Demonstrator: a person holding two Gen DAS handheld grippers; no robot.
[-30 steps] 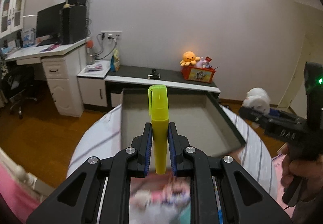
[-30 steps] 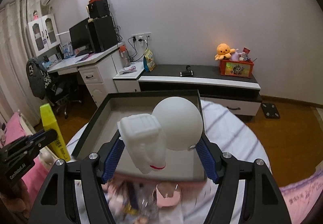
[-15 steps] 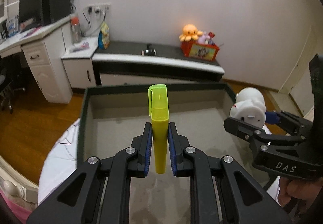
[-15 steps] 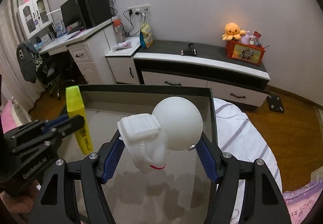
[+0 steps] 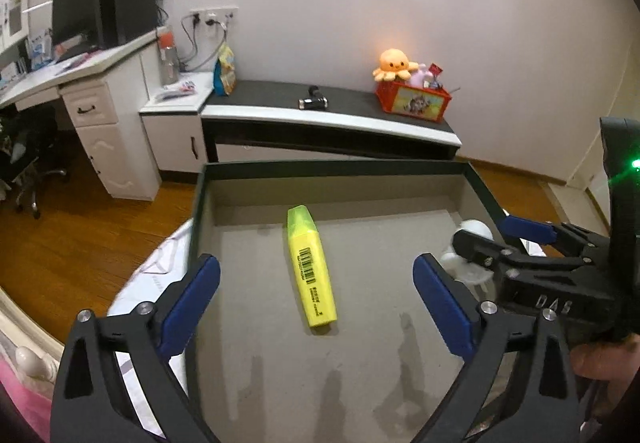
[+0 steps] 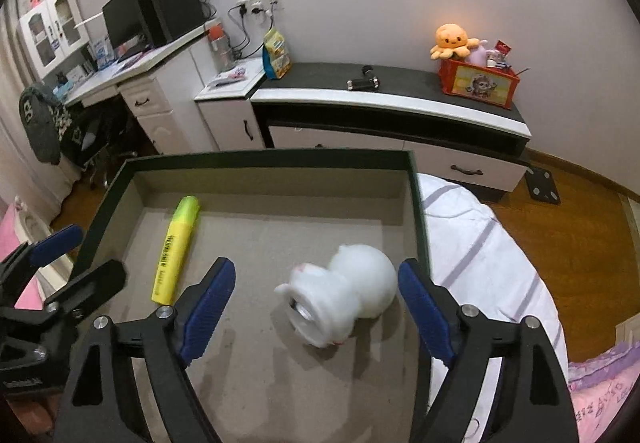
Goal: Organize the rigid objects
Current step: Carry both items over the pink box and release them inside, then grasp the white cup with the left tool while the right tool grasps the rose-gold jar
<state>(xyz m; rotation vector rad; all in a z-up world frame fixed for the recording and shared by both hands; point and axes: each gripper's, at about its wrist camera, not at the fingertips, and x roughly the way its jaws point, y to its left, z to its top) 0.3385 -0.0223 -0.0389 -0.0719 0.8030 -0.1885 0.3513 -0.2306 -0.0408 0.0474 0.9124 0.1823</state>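
Note:
A yellow highlighter (image 5: 311,267) lies flat on the grey floor of a dark-rimmed shallow box (image 5: 332,168). It also shows in the right wrist view (image 6: 174,249). My left gripper (image 5: 316,301) is open and empty above it. A white bulb-shaped toy (image 6: 344,299) lies on its side in the box (image 6: 272,156), between the spread jaws of my open right gripper (image 6: 316,307). In the left wrist view the toy (image 5: 470,249) is partly hidden behind the right gripper (image 5: 480,255).
The box rests on a round table with a striped white cloth (image 6: 480,243). Behind are a low black-and-white cabinet (image 6: 392,103), a white desk (image 6: 152,83) with a monitor, and wooden floor (image 6: 580,235). Pink fabric (image 6: 600,399) lies at the lower right.
Both grippers have opened. The highlighter and the white toy have dropped out of the jaws and now lie on the box floor.

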